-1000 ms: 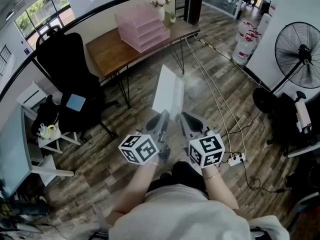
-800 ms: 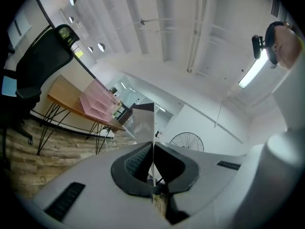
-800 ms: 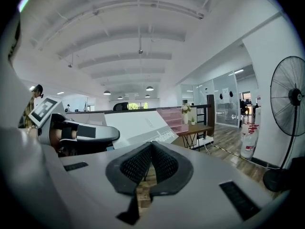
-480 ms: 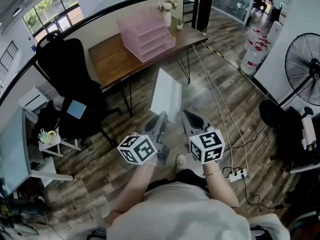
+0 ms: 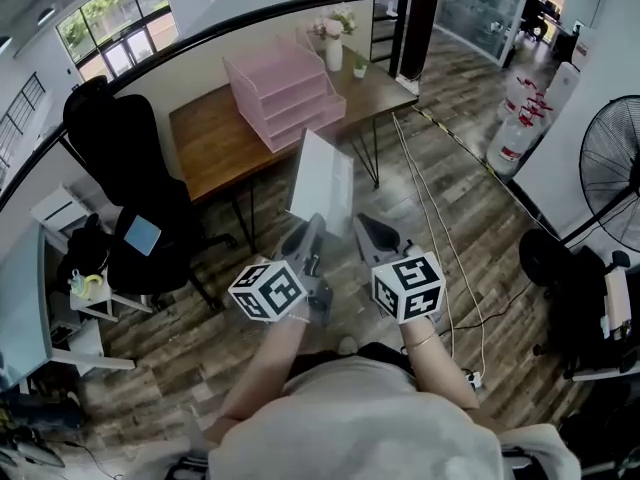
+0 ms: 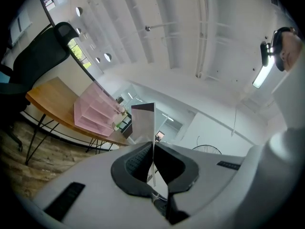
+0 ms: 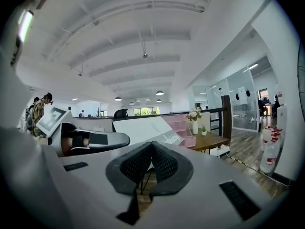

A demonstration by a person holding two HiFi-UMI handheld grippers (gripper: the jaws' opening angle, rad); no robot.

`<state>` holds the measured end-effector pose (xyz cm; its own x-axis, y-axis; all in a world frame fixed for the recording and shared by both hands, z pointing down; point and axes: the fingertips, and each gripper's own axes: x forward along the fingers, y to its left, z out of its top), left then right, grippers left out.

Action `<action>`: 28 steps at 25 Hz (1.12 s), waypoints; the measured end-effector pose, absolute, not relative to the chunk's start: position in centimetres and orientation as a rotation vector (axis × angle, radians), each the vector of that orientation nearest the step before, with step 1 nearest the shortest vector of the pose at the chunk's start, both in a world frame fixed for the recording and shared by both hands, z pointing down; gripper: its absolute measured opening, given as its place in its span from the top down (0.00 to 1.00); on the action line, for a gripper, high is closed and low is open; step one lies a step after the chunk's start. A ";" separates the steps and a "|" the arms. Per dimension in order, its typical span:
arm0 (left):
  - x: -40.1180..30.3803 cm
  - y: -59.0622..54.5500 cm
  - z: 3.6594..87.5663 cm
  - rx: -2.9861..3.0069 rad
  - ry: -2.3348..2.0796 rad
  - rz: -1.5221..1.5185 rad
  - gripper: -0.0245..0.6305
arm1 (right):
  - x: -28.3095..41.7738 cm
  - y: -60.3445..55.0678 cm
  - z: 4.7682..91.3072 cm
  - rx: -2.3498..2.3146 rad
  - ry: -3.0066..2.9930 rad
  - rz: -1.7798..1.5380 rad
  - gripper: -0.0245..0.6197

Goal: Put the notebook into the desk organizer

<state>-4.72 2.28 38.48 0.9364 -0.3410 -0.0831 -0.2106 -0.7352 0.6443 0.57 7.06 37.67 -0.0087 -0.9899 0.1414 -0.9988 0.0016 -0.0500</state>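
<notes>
Wooden floor (image 5: 480, 208) | notebook (image 5: 322, 180): thin, white | left gripper (image 5: 314, 226) jaws clamp its edge | right gripper (image 5: 362, 224) jaws closed, empty

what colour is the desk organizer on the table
Pink; the desk organizer shows best in the head view.

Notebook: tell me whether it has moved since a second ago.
Yes. The notebook has moved toward the desk: in the head view its top edge now reaches the pink organizer, where a gap showed before.

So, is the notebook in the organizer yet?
Out: the left gripper holds the notebook in the air, short of the pink organizer on the desk.
</notes>
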 end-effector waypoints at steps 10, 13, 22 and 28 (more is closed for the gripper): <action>-0.7 2.6 39.8 2.360 -0.381 -0.220 0.93 | 5.1 7.0 40.7 2.181 -2.173 0.314 0.96; 0.0 2.0 40.3 2.352 -0.389 -0.210 0.93 | 6.1 6.1 40.6 2.194 -2.183 0.319 0.96; 3.2 -3.0 41.2 2.331 -0.410 -0.221 0.93 | 9.0 2.5 41.6 2.153 -2.184 0.333 0.96; 5.3 -8.1 41.6 2.281 -0.442 -0.266 0.93 | 13.8 -2.7 40.8 2.195 -2.163 0.317 0.96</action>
<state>5.26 -8.08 41.65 0.9176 -0.3942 -0.0517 -0.2309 -0.6342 0.7379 13.80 -2.74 40.84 0.0045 -0.9845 0.1753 -0.9934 -0.0245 -0.1123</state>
